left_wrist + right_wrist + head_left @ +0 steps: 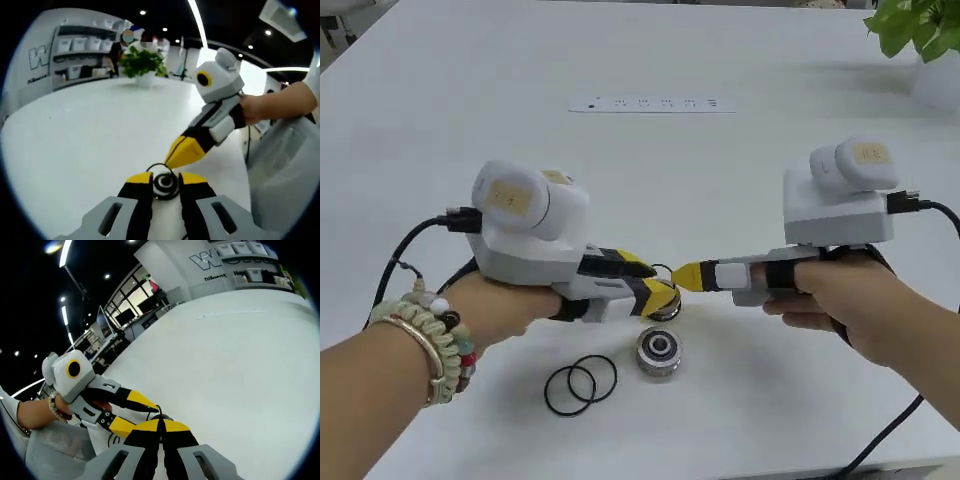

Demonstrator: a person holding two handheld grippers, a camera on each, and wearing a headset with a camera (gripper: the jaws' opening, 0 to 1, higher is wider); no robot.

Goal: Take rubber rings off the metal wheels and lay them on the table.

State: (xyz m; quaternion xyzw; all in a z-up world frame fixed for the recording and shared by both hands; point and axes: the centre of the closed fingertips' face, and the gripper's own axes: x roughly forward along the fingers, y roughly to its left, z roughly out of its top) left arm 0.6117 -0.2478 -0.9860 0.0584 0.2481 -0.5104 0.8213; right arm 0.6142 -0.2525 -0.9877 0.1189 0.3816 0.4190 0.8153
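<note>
white table (770, 200) across the whole scene, power strip (650, 103) lying flat toward its far side, shop shelves and ceiling lights behind in both gripper views. at far left, bead bracelets (430, 340) round the wrist. next, left gripper (665, 297) held level above the table, yellow tips clamped on a metal wheel (665, 308); in the left gripper view, that wheel face-on between the two jaws. below on the table, loose rings (580, 383), two thin black loops overlapping, and just right of them a second wheel (659, 352) lying flat, close to the rings but not touching. further right, right gripper (682, 277) pointing in from the right, jaws pressed together and pinching a rubber ring (158, 165), a thin black loop standing up off the rim of the held wheel. tips of the two grippers almost meeting over the wheel. potted plant (920, 30) at the far right corner of the table
</note>
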